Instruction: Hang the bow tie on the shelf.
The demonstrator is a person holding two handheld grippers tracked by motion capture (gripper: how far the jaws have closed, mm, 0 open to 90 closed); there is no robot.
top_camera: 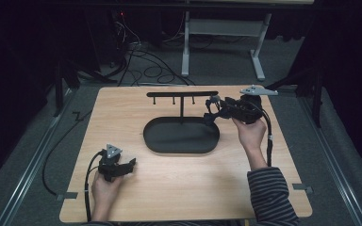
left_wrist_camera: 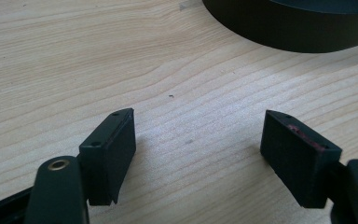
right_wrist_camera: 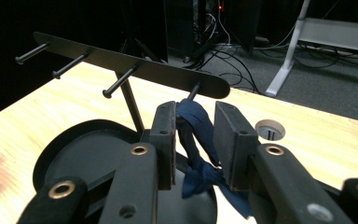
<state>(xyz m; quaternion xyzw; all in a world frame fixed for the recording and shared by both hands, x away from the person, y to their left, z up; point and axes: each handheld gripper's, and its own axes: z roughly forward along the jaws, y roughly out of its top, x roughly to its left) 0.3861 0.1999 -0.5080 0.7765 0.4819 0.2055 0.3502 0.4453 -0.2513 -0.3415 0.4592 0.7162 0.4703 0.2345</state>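
Pale wood table (top_camera: 179, 188) carries our left claw (top_camera: 131, 165) near-left, released and empty. Rightward, our right claw (right_wrist_camera: 195, 140) clenches a blue cloth loop (right_wrist_camera: 196, 122) at the rack's (top_camera: 182, 94) rightmost peg (right_wrist_camera: 194, 91); we should slide it fully on before releasing.

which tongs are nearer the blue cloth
Right. The right tongs sit around the blue cloth at the rack's end peg; the left tongs rest open near the table's front-left.

**Black tools, striped sleeve**

Both tools were black. The left tool (top_camera: 117, 165) carried a grey three-cornered plate and a black cable; brass-coloured rivets showed on its arms. The right tool (top_camera: 215, 109) likewise, held beyond a dark striped sleeve (top_camera: 272, 195).
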